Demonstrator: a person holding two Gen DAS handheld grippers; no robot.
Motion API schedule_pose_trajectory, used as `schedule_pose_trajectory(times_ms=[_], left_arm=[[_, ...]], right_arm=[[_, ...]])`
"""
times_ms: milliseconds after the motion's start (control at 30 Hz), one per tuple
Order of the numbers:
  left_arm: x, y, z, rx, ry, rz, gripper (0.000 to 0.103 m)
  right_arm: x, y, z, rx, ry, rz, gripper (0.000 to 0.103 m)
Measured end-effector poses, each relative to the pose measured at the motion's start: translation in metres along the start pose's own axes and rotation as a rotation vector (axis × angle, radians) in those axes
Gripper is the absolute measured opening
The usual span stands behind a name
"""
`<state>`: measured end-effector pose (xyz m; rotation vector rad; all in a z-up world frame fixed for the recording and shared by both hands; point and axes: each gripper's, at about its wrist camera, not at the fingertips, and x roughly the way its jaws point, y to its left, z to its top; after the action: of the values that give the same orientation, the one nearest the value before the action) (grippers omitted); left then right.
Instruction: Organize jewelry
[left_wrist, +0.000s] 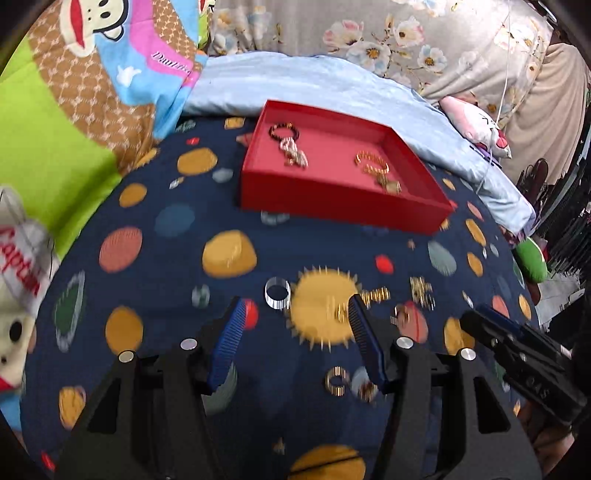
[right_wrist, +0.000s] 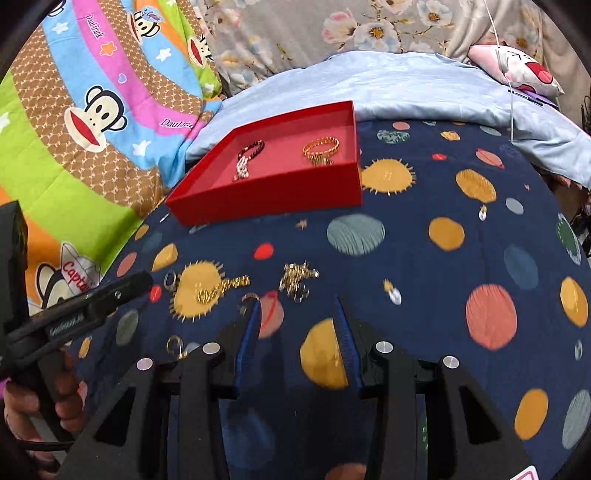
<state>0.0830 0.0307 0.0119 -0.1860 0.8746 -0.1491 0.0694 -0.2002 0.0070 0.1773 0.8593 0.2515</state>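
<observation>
A red tray lies on the planet-print cover, holding a dark bead bracelet, a pearly piece and a gold bracelet. Loose pieces lie nearer on the cover: a clear ring, a gold chain, a tangled gold cluster and small rings. My left gripper is open, the clear ring just ahead of its left fingertip. My right gripper is open just short of the gold cluster.
The navy planet-print cover spreads over a bed. A pale blue sheet bunches behind the tray. A bright cartoon-monkey quilt lies to the left, a pink plush at the back right. A hand holds the left gripper.
</observation>
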Motion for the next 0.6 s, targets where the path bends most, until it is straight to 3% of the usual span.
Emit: schedule_pose_trajectory(times_ms=[333,600], left_arm=[[-0.009,0.011,-0.030,-0.034,0.036,-0.001,0.056],[-0.011,0.011,-0.029,-0.040,0.027,-0.010,0.056]], right_arm=[[0.004,0.011,-0.014,-0.034,0.032,-0.002,0.040],[0.034,0.014,0.007,-0.075,0.047,-0.047,0.029]])
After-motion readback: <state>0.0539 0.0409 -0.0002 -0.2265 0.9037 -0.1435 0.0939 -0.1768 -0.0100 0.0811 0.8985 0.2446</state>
